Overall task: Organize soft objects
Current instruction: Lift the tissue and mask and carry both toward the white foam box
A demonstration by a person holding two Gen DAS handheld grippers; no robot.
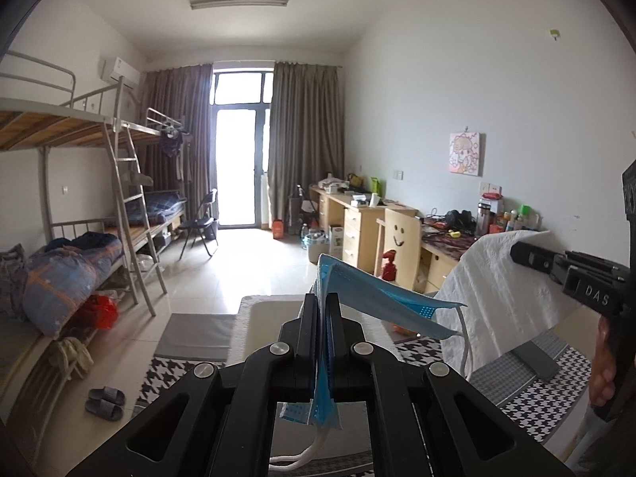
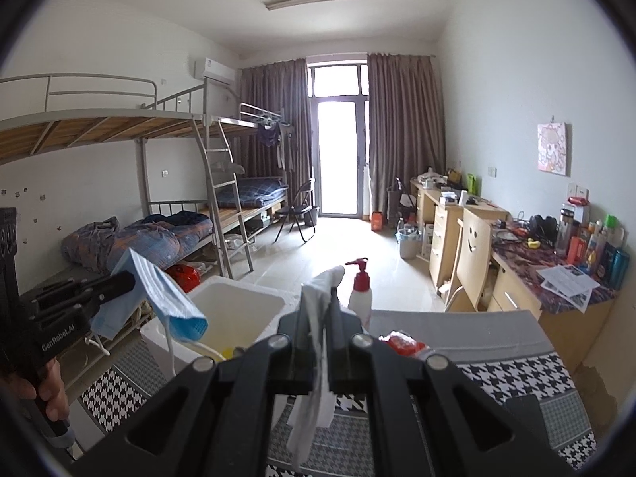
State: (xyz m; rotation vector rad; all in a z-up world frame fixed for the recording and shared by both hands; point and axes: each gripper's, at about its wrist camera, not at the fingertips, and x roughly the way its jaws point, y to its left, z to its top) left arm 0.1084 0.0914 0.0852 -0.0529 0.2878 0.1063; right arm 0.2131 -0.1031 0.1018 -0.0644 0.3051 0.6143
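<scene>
The left tongs [image 1: 322,310] are closed on a blue face mask [image 1: 377,294], pinched near one end so that most of it droops forward and to the right, with its white ear loops hanging below the jaws. In the right wrist view the same mask [image 2: 167,294] hangs just above the near left rim of a white foam box [image 2: 270,298], which stands toward the far left corner of the desk [image 2: 516,369] on a black-and-white houndstooth cloth. The right tongs [image 2: 318,302] are closed on a white cloth [image 2: 318,338]; in the left wrist view this cloth [image 1: 497,290] spreads wide and hangs down over the right side of the desk, held up well clear of the surface.

Both soft things are lifted, so the step in hand looks like carrying them to the box. The box appears open and mostly bare inside, with something small and yellow at its near wall.

The next move likely calls for easing the mask lower over the box opening before the left tongs let go, since the trailing ear loops could catch on the rim. The cloth is larger and floppy; it may need bunching or lowering slowly so it does not drape over the edge or knock the red-capped pump bottle [image 2: 359,294] standing just beside the box. A red packet [image 2: 401,344] lies near the front of the desk.
</scene>
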